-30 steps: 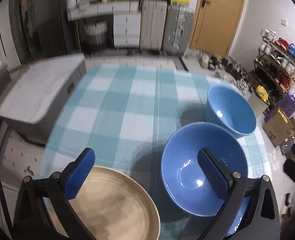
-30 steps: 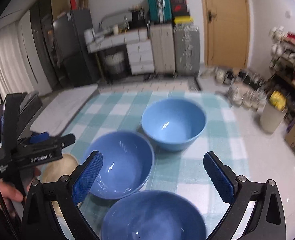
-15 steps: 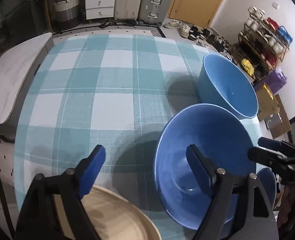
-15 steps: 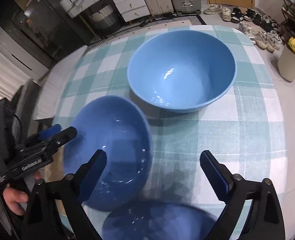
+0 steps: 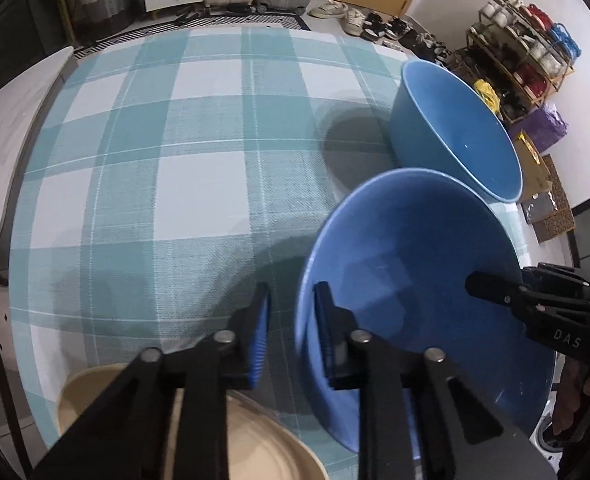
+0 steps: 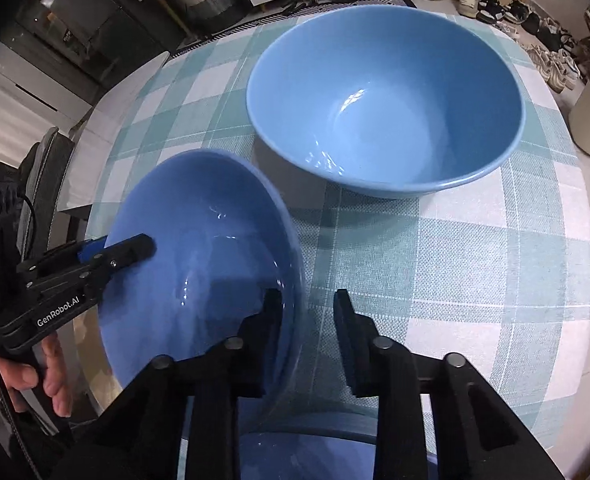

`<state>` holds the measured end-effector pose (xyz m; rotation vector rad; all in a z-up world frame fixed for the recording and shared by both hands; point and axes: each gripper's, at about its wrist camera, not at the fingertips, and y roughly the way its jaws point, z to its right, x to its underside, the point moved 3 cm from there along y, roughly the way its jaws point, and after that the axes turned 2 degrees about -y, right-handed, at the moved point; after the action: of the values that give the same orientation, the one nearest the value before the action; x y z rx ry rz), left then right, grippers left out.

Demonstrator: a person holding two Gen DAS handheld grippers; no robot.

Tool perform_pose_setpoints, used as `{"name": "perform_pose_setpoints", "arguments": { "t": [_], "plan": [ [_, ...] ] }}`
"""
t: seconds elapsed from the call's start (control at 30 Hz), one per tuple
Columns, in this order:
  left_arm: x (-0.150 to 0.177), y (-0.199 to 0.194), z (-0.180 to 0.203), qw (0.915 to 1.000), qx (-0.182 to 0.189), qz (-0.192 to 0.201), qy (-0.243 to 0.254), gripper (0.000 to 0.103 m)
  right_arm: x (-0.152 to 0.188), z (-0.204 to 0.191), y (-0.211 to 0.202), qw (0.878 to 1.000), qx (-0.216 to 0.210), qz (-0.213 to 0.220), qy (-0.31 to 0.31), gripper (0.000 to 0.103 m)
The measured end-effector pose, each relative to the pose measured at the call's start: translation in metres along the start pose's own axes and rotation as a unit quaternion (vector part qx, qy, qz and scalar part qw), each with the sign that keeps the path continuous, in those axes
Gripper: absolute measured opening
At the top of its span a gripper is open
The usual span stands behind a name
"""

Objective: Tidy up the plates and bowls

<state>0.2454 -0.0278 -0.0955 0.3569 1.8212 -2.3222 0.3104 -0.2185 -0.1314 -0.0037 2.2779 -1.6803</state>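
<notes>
1. The left gripper (image 5: 289, 334) straddles the near rim of the dark blue bowl (image 5: 411, 280), one pad inside and one outside; its jaws are closing, contact unclear.
2. The right gripper (image 6: 307, 328) brackets the opposite rim likewise, jaws closing, probably for a steady two-sided lift.
3. Beyond both jaws the lighter blue bowl (image 6: 383, 92), glossy and deep, stands on the checked counter (image 5: 183, 160), likely the nesting target.
4. A tan plate (image 5: 263, 452) lies beneath the left jaws.
</notes>
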Motion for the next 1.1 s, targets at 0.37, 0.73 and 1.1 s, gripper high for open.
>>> {"name": "perform_pose_setpoints", "arguments": {
  "t": [0.37, 0.73, 1.1],
  "plan": [
    [-0.006, 0.001, 0.004, 0.9999, -0.008, -0.011, -0.001, 0.009, 0.002, -0.011, -0.012, 1.0, 0.002, 0.026, 0.006, 0.014],
    [-0.008, -0.003, 0.002, 0.9997, -0.016, -0.017, -0.006, 0.009, -0.002, -0.006, -0.02, 0.999, -0.018, 0.026, 0.02, 0.011],
    [-0.014, -0.02, 0.008, 0.9997, -0.024, -0.005, 0.01, 0.006, -0.005, -0.002, -0.035, 0.999, -0.024, 0.033, 0.025, 0.007]
  ]
}}
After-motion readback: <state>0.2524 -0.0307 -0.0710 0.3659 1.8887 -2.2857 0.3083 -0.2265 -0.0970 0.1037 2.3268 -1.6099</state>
